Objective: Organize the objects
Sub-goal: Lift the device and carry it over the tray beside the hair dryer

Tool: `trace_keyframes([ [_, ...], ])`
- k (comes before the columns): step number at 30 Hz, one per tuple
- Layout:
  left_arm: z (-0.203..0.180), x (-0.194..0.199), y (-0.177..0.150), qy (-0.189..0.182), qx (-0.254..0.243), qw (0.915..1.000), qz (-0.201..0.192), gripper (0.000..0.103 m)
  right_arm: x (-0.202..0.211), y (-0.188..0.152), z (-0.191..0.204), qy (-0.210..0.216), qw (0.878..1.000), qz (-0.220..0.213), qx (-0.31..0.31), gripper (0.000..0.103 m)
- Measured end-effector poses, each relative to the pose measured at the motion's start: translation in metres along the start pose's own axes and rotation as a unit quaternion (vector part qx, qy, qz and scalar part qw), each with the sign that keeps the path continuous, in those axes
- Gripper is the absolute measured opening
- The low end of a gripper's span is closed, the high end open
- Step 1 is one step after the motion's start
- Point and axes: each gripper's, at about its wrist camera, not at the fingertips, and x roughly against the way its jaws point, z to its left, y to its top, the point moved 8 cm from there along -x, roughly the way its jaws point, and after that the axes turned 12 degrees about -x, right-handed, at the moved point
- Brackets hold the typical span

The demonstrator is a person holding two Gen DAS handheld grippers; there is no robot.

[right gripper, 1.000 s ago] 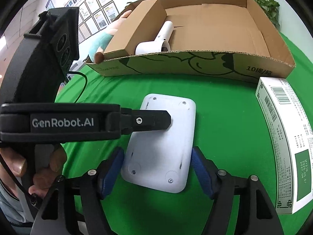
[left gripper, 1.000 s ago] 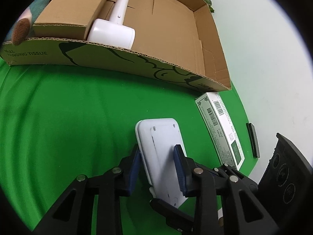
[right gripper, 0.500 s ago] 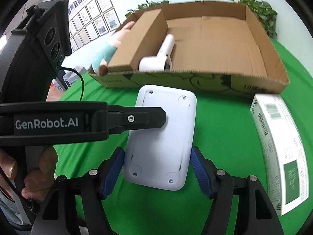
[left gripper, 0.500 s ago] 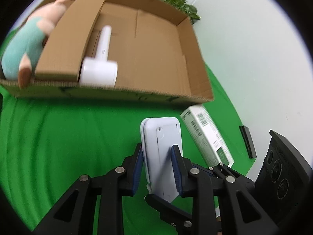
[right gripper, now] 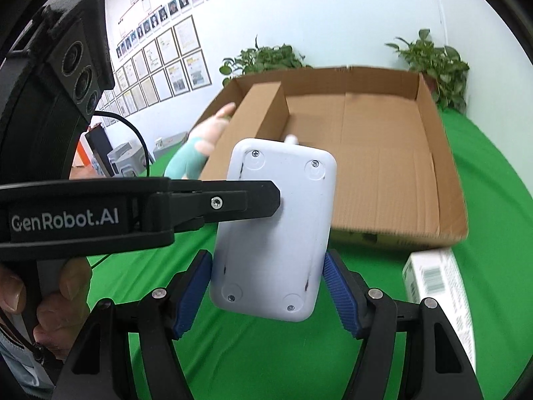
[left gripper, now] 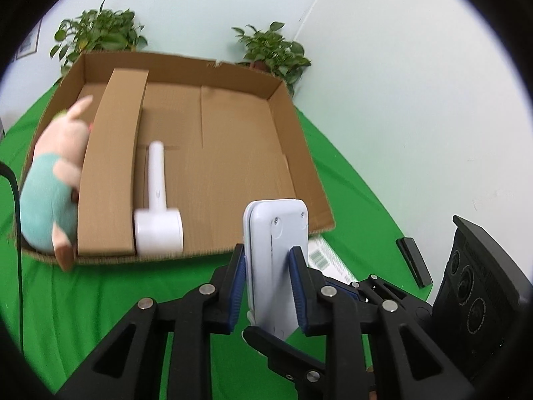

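Note:
My left gripper [left gripper: 268, 268] is shut on a flat white plastic device [left gripper: 278, 250] and holds it on edge above the green cloth, just in front of the cardboard box [left gripper: 233, 170]. The device also shows in the right wrist view [right gripper: 276, 233], underside with screws facing the camera. My right gripper [right gripper: 266, 288] also clamps the device by its two long edges near the lower end. The box [right gripper: 383, 166] holds a white hair dryer [left gripper: 158, 206] beside a cardboard divider [left gripper: 113, 166].
A plush pig toy [left gripper: 56, 193] in a teal shirt lies against the box's left side. A white carton with a barcode [right gripper: 439, 296] lies on the green cloth at the right. A small black bar [left gripper: 413, 261] lies near the wall. Potted plants [left gripper: 273, 53] stand behind the box.
Both grippers have lifted the white device off the cloth and carried it up toward the box. The views now look down into the box from higher up.

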Motion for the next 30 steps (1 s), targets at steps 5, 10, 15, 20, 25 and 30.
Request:
trace_keyframes([
  [5, 0.006, 0.002, 0.029, -0.001, -0.017, 0.9998, -0.014, 0.024, -0.002, 0.03, 0.002, -0.004, 1.0, -0.017, 0.003, 0.066],
  [10, 0.021, -0.013, 0.065, -0.005, -0.031, 0.9995, -0.01, 0.023, -0.016, 0.069, 0.0, -0.006, 1.0, -0.016, -0.011, 0.066],
  [15, 0.039, -0.035, 0.091, -0.017, -0.027, 0.9994, 0.013, 0.022, -0.045, 0.105, -0.012, 0.013, 0.998, 0.008, -0.054, 0.066],
  [20, 0.048, -0.048, 0.096, -0.016, -0.022, 0.9994, 0.02, 0.022, -0.064, 0.119, -0.019, 0.012, 0.998, 0.018, -0.061, 0.066],
  [25, 0.056, -0.066, 0.089, -0.01, -0.016, 0.9991, 0.037, 0.022, -0.085, 0.118, -0.029, 0.019, 0.996, 0.042, -0.076, 0.065],
  [30, 0.063, -0.086, 0.076, -0.001, -0.011, 0.9981, 0.061, 0.022, -0.104, 0.104, -0.042, 0.024, 0.994, 0.068, -0.086, 0.066],
])
